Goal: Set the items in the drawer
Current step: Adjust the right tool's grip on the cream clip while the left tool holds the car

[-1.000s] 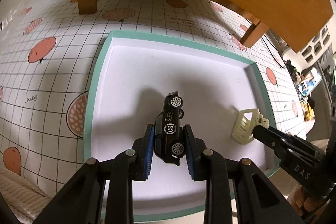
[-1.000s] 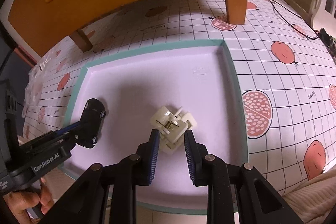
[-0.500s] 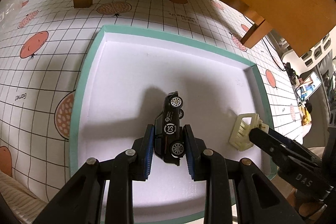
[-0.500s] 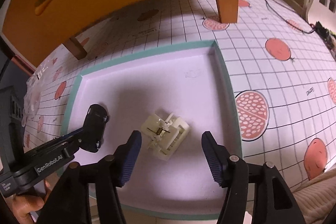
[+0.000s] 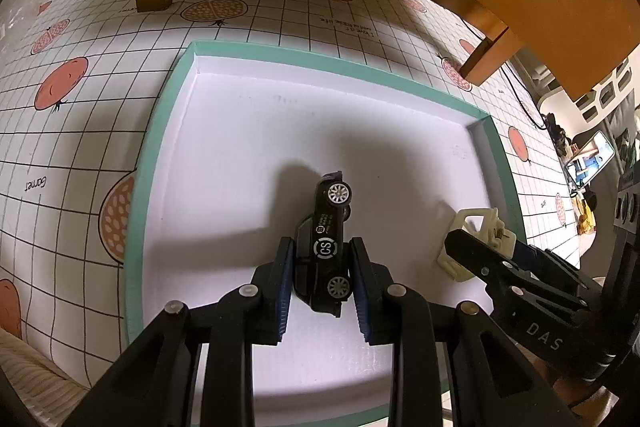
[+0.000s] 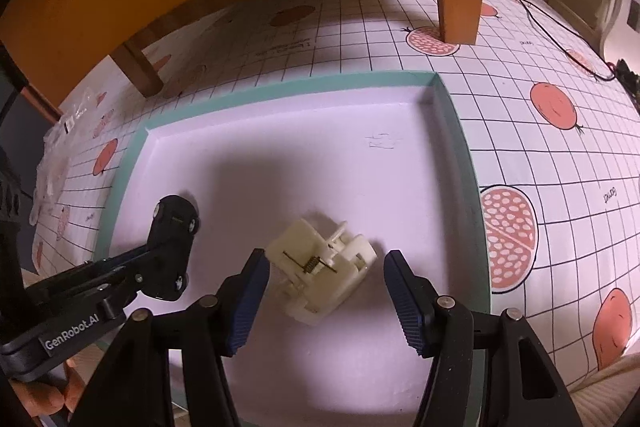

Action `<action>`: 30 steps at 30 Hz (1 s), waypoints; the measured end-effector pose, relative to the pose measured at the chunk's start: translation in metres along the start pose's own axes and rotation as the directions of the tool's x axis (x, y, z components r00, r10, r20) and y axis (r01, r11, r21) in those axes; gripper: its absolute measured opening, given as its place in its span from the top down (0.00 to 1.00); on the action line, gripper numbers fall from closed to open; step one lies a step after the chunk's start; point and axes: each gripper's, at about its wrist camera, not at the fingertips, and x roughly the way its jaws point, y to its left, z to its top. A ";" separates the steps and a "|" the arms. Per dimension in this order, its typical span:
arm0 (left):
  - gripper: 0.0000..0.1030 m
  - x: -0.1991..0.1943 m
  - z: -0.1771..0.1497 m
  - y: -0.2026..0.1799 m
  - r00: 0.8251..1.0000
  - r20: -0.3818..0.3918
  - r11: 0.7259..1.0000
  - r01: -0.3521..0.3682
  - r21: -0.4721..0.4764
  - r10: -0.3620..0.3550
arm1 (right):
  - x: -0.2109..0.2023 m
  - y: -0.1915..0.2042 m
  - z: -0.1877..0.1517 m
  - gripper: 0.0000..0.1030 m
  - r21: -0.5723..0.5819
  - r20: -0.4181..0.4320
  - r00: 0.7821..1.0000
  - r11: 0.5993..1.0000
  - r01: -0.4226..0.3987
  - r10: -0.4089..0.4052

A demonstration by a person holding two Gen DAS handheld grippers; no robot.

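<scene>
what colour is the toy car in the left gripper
Black, with silver wheels and a white "CS" circle on its side; the toy car shows best in the left wrist view.

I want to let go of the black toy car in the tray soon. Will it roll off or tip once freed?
The toy car sits on its side between the left tongs, wheels facing sideways, so it probably won't roll. It may flop onto its wheels, then creep a little. The tray floor looks flat and its raised rim should stop it.
</scene>
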 end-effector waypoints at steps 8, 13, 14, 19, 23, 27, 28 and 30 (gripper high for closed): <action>0.73 0.002 0.001 -0.001 1.000 0.003 1.000 -0.001 0.004 0.001 | -0.001 -0.001 -0.003 0.65 0.001 -0.008 1.000 1.000 0.028 -0.028; 0.73 0.003 0.002 -0.001 1.000 0.015 1.000 0.003 0.009 -0.004 | -0.001 -0.002 -0.003 0.65 0.006 -0.013 1.000 1.000 0.024 -0.024; 0.73 0.003 0.002 -0.002 1.000 0.019 1.000 0.008 0.009 -0.008 | -0.001 -0.002 -0.003 0.65 0.007 -0.013 1.000 1.000 0.023 -0.022; 0.68 0.005 0.005 -0.002 0.999 0.033 1.000 0.018 0.014 -0.018 | -0.001 -0.002 -0.004 0.65 0.012 -0.016 1.000 1.000 0.018 -0.018; 0.68 0.006 0.005 -0.006 0.999 0.042 0.999 -0.001 0.047 -0.001 | -0.001 -0.002 -0.004 0.65 0.009 -0.016 1.000 1.000 0.019 -0.019; 0.73 0.006 0.003 -0.007 0.999 0.042 0.996 -0.023 0.082 0.020 | -0.001 -0.002 -0.004 0.65 0.011 -0.016 1.000 1.000 0.020 -0.020; 0.73 0.005 0.002 -0.008 0.999 0.043 0.996 -0.024 0.087 0.020 | -0.001 -0.002 -0.004 0.65 0.014 -0.017 1.000 1.000 0.018 -0.018; 0.73 0.004 0.000 -0.007 0.999 0.043 0.995 -0.025 0.092 0.021 | -0.001 -0.003 -0.004 0.65 0.019 -0.020 1.000 1.000 0.013 -0.013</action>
